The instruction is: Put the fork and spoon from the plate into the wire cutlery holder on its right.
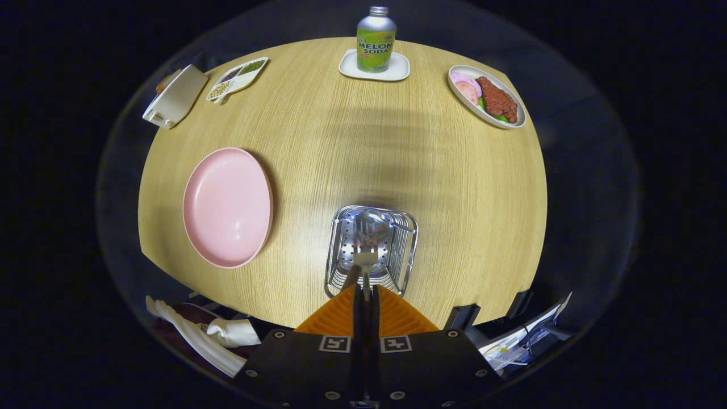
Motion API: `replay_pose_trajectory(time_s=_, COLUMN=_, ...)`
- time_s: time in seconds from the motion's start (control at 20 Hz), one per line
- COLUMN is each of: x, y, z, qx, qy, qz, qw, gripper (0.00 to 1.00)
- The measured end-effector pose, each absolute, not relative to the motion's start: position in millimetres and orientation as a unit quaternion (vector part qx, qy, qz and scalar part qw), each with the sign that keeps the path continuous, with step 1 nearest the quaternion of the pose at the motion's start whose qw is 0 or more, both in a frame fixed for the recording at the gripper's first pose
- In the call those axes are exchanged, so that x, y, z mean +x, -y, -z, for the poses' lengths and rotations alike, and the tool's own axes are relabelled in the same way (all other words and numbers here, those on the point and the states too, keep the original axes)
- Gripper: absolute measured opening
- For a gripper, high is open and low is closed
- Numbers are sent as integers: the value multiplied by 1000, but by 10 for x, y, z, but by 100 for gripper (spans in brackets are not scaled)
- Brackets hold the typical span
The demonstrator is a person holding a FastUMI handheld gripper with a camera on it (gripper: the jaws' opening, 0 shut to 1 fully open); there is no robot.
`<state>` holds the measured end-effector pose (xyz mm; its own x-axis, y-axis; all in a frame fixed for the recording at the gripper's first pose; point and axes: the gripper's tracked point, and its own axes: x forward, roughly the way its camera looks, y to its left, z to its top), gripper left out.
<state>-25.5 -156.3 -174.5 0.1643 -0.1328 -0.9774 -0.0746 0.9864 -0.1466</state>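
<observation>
Gripper view: the fork [366, 245] is seen clamped by its handle between the closed orange fingers [335, 315] of the hand-held gripper [366, 295], tines pointing into the wire cutlery holder [335, 250], where the spoon [372, 218] lies. The empty pink plate [227, 207] is set left of the holder on the tabletop [454, 170].

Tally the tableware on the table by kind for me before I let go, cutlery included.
Plates and trays: 4 (pink plate, snack tray, bottle tray, food plate)
Cutlery: 2 (fork clamped in the gripper, spoon in the holder)
Wire cutlery holder: 1
Bottle: 1
White box: 1
Total: 9
</observation>
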Motion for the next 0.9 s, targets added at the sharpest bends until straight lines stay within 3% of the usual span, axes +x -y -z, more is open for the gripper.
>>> replay_pose_trajectory(time_s=0.3, x=-79, y=1597, z=1836, qx=-85, qy=-631, qz=24, qw=771, gripper=12)
replay_pose_trajectory(time_s=0.35, x=-63, y=1601, z=1807, qx=-85, qy=-622, qz=26, qw=778, gripper=29)
replay_pose_trajectory(time_s=0.5, x=-23, y=1528, z=1706, qx=-54, qy=-596, qz=21, qw=801, gripper=53)
replay_pose_trajectory(time_s=0.55, x=22, y=1535, z=1653, qx=-52, qy=-578, qz=22, qw=814, gripper=67)
replay_pose_trajectory(time_s=0.65, x=129, y=1568, z=1549, qx=-37, qy=-539, qz=33, qw=841, gripper=78)
replay_pose_trajectory(time_s=0.75, x=154, y=1560, z=1386, qx=-19, qy=-503, qz=39, qw=863, gripper=100)
replay_pose_trajectory(time_s=0.9, x=184, y=1511, z=1046, qx=-8, qy=-441, qz=37, qw=897, gripper=100)
